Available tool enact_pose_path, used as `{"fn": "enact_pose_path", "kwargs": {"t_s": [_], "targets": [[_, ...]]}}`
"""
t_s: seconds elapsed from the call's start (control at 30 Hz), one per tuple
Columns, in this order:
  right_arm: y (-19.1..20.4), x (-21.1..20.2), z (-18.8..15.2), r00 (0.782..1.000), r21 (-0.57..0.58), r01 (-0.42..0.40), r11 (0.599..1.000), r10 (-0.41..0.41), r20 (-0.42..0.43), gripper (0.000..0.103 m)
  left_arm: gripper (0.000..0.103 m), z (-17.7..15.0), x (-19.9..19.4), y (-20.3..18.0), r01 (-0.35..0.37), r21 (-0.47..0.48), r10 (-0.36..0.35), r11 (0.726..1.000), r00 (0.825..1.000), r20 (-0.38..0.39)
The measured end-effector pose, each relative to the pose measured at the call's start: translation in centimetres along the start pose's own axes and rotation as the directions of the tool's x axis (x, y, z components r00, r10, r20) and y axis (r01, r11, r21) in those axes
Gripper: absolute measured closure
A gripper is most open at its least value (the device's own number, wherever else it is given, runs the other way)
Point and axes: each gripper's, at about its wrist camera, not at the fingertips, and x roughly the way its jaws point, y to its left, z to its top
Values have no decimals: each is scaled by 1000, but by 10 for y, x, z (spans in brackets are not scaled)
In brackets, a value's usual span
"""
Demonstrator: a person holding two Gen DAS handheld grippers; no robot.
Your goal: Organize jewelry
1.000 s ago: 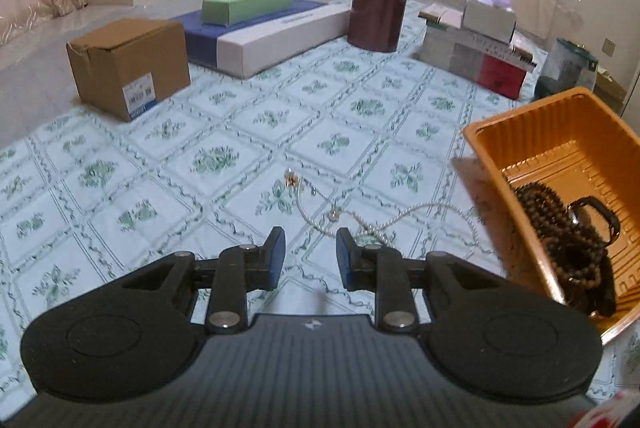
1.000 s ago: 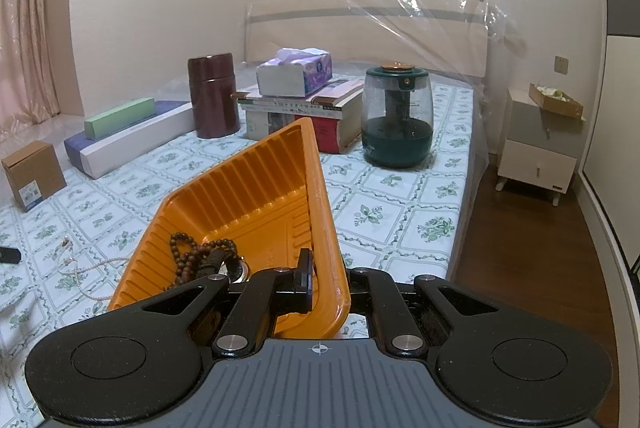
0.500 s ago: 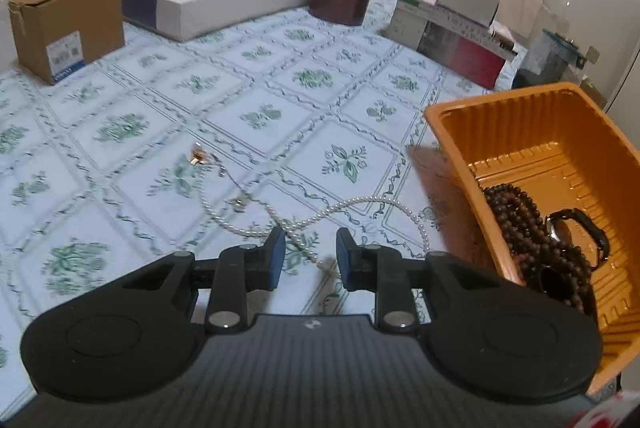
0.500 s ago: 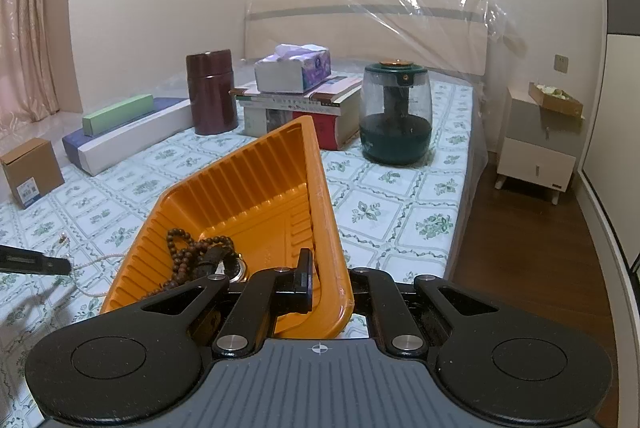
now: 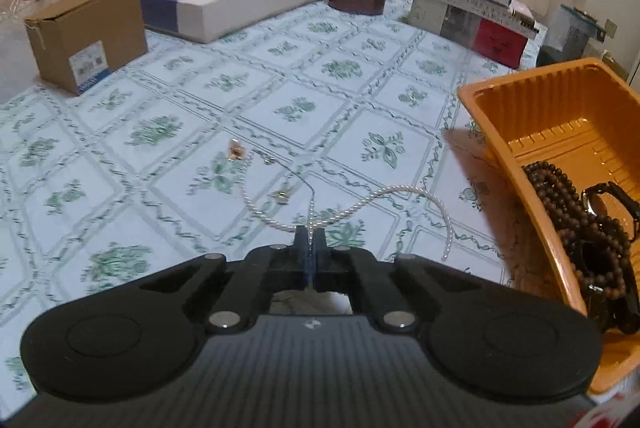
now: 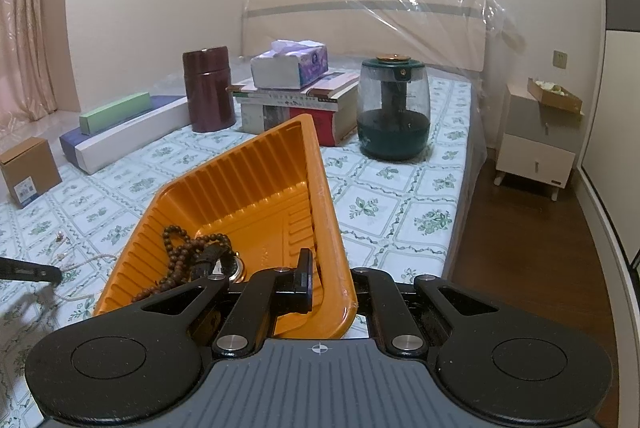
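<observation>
— Jaws first: how do they stand?
— On the left gripper (image 5: 309, 236) the jaws are pressed together, nipping a thin chain where it crosses the pearl necklace (image 5: 352, 205) on the bed sheet (image 5: 160, 99). Whether the pearls are pinched too is hidden behind the jaw tips. On the right gripper (image 6: 328, 274) the jaws clamp the near wall of the orange tray (image 6: 256, 183); the outer finger is lost behind that wall.
— And left to right, what is hard to read?
— A small pendant (image 5: 236, 151) at the chain's far end is blurred. In the tray, dark wooden beads (image 6: 180, 256) lie tangled with a watch (image 6: 236, 266), its strap partly buried. The tray's near corner is cut off by the right gripper's body.
</observation>
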Motion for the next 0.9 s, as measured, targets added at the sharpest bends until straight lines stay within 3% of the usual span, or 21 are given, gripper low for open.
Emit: {"fn": "enact_pose_path", "kwargs": {"t_s": [0.27,0.47,0.9], "targets": [[3,-3,2,1000,-4,-4,1000,4,9,95,103,21,-53,19,-9,10,8,1000,995,98],[7,-7,5,1000,-10,-9,1000,9,16,95,103,48,-95,25,-5,38,-3,999,982,188],[10,-10,8,1000,-14,-13,1000,14,24,95,103,80,-147,17,60,97,-86,994,951,298]]}}
